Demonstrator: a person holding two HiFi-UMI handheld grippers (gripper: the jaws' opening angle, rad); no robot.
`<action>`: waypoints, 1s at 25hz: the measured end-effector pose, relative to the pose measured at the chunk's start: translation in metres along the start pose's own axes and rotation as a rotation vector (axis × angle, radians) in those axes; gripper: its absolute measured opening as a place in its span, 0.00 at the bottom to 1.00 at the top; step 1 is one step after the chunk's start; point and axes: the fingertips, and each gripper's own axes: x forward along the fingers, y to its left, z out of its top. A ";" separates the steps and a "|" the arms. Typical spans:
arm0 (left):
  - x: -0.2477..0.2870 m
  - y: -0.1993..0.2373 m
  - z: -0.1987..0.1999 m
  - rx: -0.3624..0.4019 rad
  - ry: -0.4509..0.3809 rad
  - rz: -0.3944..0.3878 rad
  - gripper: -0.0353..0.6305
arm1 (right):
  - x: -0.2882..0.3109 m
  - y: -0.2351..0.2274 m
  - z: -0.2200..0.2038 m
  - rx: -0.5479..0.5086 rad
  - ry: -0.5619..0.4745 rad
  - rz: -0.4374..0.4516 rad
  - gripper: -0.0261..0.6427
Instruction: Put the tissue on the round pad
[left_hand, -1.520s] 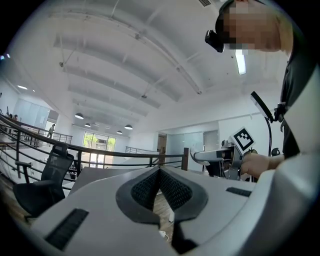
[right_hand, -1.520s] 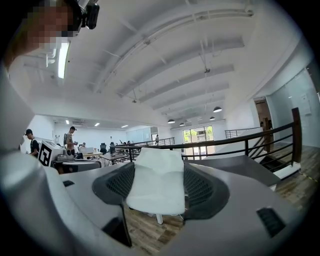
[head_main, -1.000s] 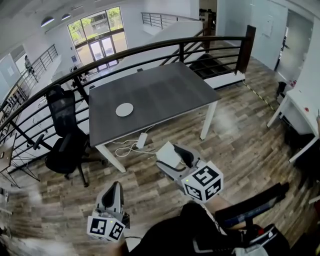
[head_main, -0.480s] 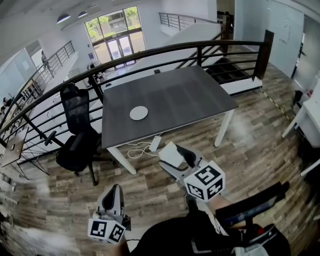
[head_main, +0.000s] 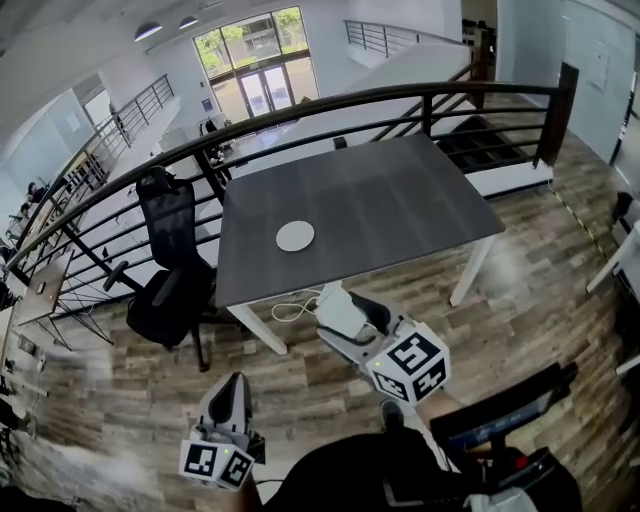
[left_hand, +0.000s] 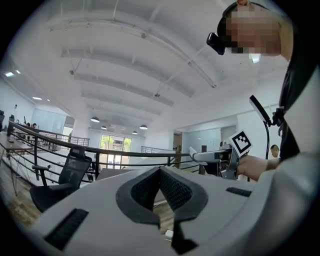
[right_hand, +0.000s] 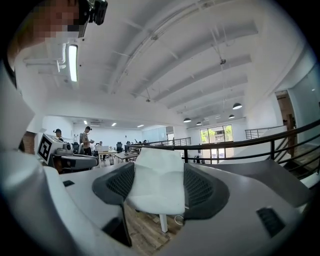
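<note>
A white round pad (head_main: 295, 236) lies on the dark grey table (head_main: 400, 200), toward its left side. My right gripper (head_main: 342, 312) hovers over the wooden floor in front of the table, short of its near edge, shut on a folded white tissue (head_main: 338, 311). In the right gripper view the tissue (right_hand: 156, 182) sits clamped between the two dark pads (right_hand: 116, 186). My left gripper (head_main: 229, 394) hangs lower left, near the person's body, shut with nothing in it; its pads (left_hand: 146, 189) meet in the left gripper view.
A black office chair (head_main: 170, 270) stands left of the table. A black railing (head_main: 330, 105) curves behind it. A white cable and power block (head_main: 290, 308) lie on the floor under the table's near edge. Another white table edge (head_main: 625, 255) shows at far right.
The view has shifted so the table and pad sit closer and more to the right. Both grippers keep their hold and stance; the right one has crept nearer the table's edge.
</note>
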 end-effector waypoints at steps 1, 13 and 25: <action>0.006 0.000 0.000 0.000 0.001 0.003 0.06 | 0.003 -0.007 0.000 0.009 -0.001 -0.001 0.51; 0.086 -0.011 0.005 0.009 0.018 0.018 0.06 | 0.030 -0.076 -0.003 0.029 0.019 0.048 0.51; 0.198 -0.049 -0.009 0.038 0.039 0.079 0.06 | 0.031 -0.196 -0.012 0.048 0.017 0.088 0.51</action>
